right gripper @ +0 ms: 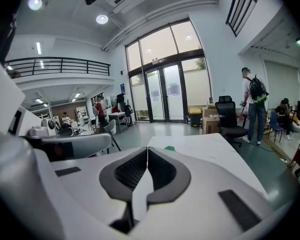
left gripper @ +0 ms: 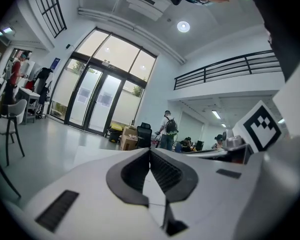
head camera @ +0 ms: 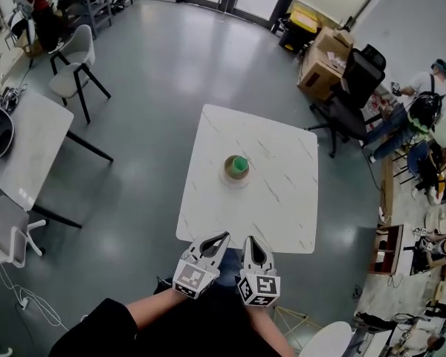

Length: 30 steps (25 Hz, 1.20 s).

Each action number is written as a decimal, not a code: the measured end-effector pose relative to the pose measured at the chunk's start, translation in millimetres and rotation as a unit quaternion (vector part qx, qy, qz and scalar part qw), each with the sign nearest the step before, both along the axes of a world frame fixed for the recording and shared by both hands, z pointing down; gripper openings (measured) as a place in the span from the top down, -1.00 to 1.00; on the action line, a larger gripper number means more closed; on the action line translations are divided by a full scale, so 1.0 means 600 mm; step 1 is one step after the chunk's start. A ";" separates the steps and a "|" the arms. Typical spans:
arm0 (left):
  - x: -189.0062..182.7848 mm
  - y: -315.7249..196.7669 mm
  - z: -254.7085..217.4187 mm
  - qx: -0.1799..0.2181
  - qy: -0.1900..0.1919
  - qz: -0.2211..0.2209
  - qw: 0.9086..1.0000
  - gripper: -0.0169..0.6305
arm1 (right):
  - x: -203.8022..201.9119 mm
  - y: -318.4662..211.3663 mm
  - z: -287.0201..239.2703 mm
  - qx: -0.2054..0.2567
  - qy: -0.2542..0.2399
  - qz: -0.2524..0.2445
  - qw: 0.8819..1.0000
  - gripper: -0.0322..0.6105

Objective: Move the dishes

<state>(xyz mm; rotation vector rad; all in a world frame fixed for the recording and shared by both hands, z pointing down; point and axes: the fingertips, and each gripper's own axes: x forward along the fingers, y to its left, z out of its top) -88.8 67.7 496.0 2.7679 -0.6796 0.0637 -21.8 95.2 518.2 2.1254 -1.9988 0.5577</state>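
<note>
A small stack of dishes (head camera: 236, 168) stands near the middle of the white marble table (head camera: 282, 214): a brown bowl with a green cup in it, on a pale plate. My two grippers hover side by side at the table's near edge, well short of the stack. The left gripper (head camera: 223, 237) is shut with nothing between its jaws, and so is the right gripper (head camera: 250, 240). In the left gripper view the left gripper (left gripper: 150, 152) points across the table (left gripper: 90, 156). In the right gripper view a bit of the green cup (right gripper: 169, 147) peeks over the right gripper (right gripper: 148, 150).
A second white table (head camera: 22, 147) stands at the left with grey chairs (head camera: 74, 62) around it. Right of the marble table are a black office chair (head camera: 353, 88), cardboard boxes (head camera: 323, 62) and several people (head camera: 424, 106). Grey floor surrounds the table.
</note>
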 end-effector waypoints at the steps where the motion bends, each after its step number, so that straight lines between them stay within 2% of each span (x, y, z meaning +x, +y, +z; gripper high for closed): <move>1: 0.002 -0.012 0.003 0.000 -0.001 -0.007 1.000 0.90 | 0.007 -0.013 0.004 0.000 -0.001 -0.003 1.000 0.84; 7: 0.028 -0.082 0.017 0.007 -0.019 -0.050 0.999 0.90 | 0.043 -0.093 0.014 0.006 -0.018 -0.041 0.999 0.84; 14: 0.087 -0.168 0.038 -0.014 -0.036 -0.074 0.996 0.90 | 0.108 -0.192 0.028 -0.003 -0.035 -0.061 0.998 0.84; 19: 0.124 -0.221 0.076 0.008 -0.064 -0.099 0.993 0.90 | 0.150 -0.259 0.082 -0.041 -0.038 -0.094 0.994 0.84; 26: 0.155 -0.277 0.141 -0.031 -0.089 -0.121 0.988 0.90 | 0.187 -0.335 0.180 -0.094 -0.061 -0.115 0.987 0.84; 30: 0.165 -0.313 0.144 -0.020 -0.093 -0.149 0.984 0.90 | 0.212 -0.383 0.213 -0.114 -0.064 -0.117 0.984 0.83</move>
